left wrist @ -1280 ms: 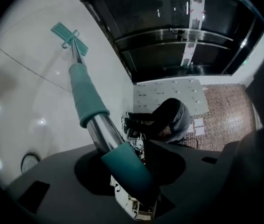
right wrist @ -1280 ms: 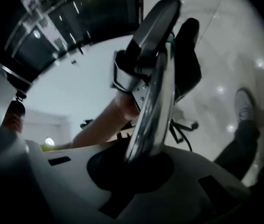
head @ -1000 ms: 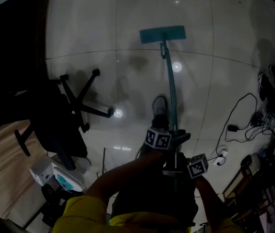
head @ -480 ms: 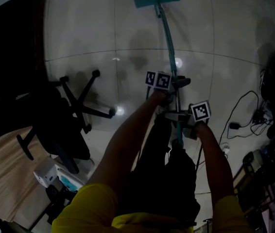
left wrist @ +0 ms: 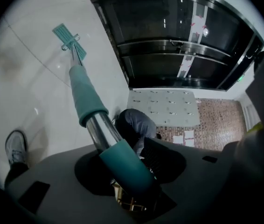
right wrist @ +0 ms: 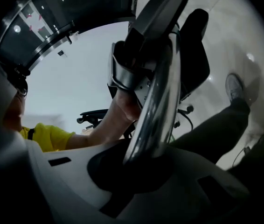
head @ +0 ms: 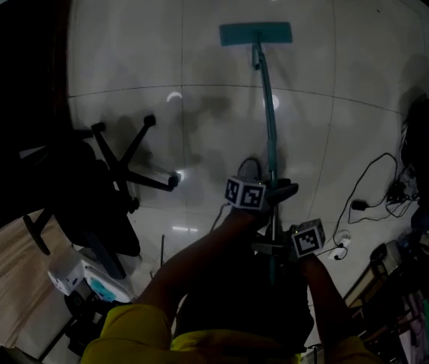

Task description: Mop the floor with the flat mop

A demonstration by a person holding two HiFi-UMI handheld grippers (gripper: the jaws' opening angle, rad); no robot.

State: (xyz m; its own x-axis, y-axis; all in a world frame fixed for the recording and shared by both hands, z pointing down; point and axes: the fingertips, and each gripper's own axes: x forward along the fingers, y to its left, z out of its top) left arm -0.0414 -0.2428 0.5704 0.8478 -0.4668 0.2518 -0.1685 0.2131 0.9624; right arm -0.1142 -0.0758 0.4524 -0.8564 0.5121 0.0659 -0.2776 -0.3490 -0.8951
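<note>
Teal rectangular flat mop head, chrome pole, glossy pale floor tiles

The teal rectangular flat mop has a teal-sleeved shiny silver pole. The glossy tiled floor is off-white. The left hand-held gripper is grey, and its cube carries black-and-white square markers. The sleeve is yellow.

One flat mop, two claws, one office chair, one shoe.
</note>
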